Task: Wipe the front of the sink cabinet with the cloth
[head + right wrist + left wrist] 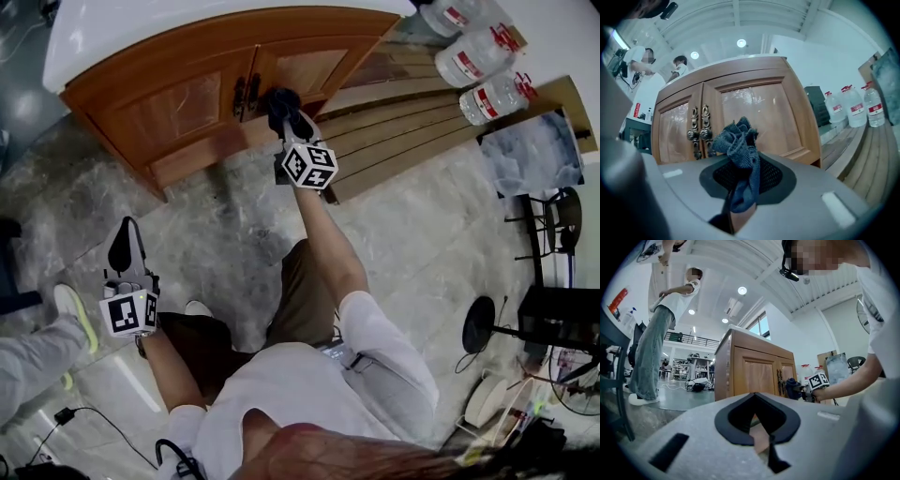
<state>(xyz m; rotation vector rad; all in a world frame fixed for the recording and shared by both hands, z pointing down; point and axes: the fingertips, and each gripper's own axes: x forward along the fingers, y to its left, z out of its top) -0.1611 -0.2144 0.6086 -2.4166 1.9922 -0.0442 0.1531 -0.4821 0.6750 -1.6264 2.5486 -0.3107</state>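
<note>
Floor (412, 234) is grey marble-look tile, pretty glossy. A stretch of wooden planks (412, 131) runs along one side, with big water jugs (483, 56) lined up just past its far edge. White walls (806, 338), ribbed white ceiling (717, 263), round ceiling lights (742, 290), one high window (759, 326).

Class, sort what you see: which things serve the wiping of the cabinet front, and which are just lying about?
For the job:
cloth, clamped in the right gripper
cabinet

Lying about:
water bottles
wooden planks
</note>
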